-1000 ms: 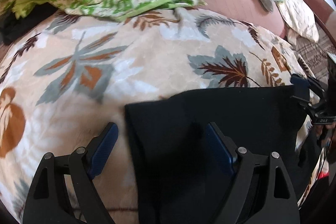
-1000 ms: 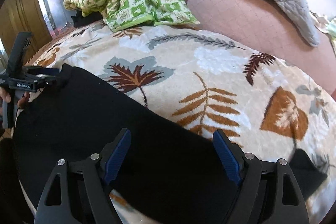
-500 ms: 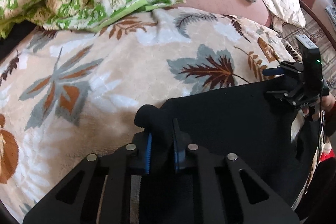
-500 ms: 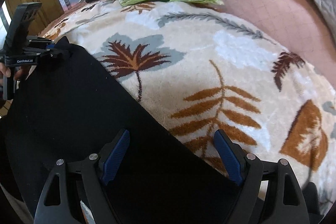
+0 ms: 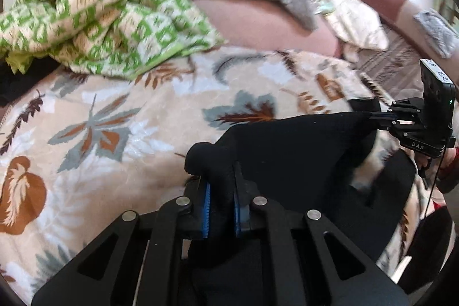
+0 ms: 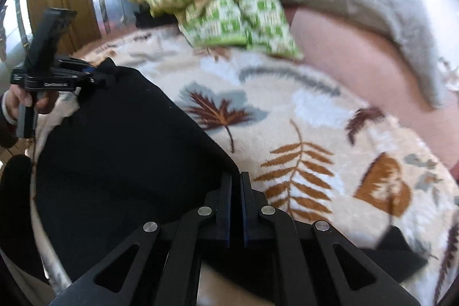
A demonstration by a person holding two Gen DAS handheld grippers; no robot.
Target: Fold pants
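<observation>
With the black pants (image 5: 301, 139) stretched over the leaf blanket (image 5: 94, 119), left gripper (image 5: 221, 208) & right gripper (image 6: 235, 205) each sit clamped on an edge, prob. to lift w/o sagging.

left hand-held gripper (image 5: 221, 185): clamped on black cloth | right hand-held gripper (image 6: 235, 185): clamped on cloth edge

left tool (image 5: 221, 197) | clamps black pants (image 5: 292, 145) (bunched) | leaf blanket (image 5: 114, 116)
</observation>
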